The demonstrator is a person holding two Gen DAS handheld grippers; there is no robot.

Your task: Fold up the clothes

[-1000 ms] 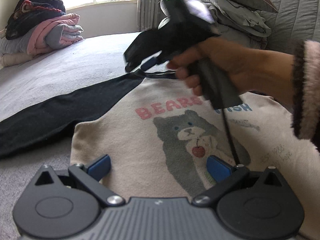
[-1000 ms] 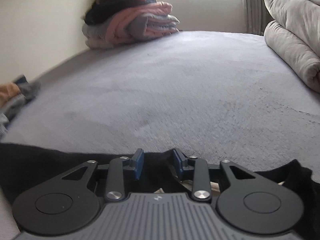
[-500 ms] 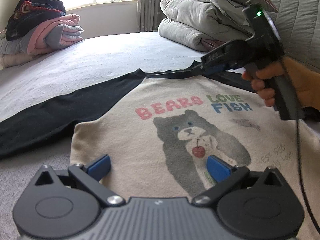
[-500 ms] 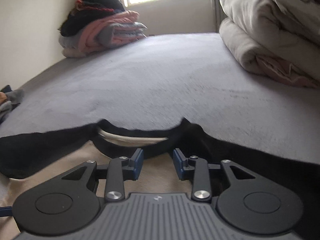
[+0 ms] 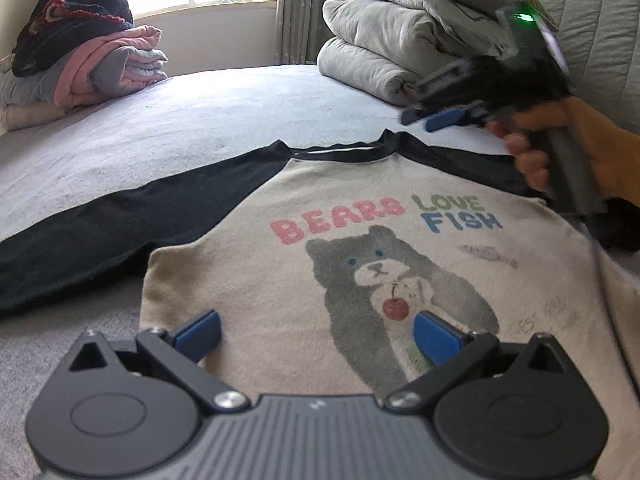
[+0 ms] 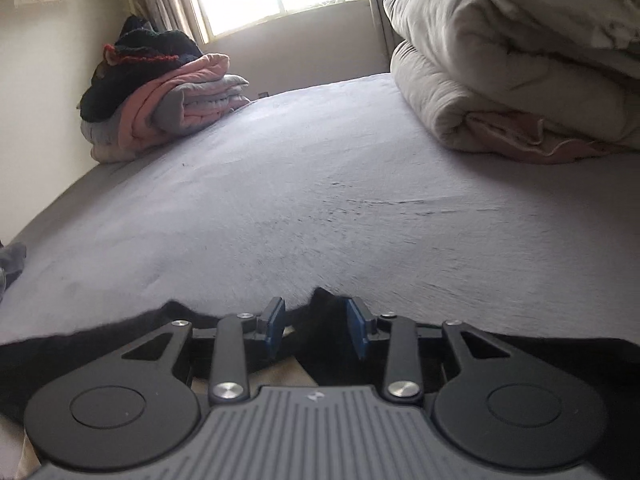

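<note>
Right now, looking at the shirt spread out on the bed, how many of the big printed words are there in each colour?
On the shirt:
Pink: 1, BEARS
Green: 1, LOVE
Blue: 1, FISH
Total: 3 words

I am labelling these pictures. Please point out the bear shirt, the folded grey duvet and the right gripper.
bear shirt (image 5: 376,276): left wrist view, on the printed bear's face.
folded grey duvet (image 5: 380,36): left wrist view, on its upper fold.
right gripper (image 6: 316,328): right wrist view, midway between its blue fingers.
</note>
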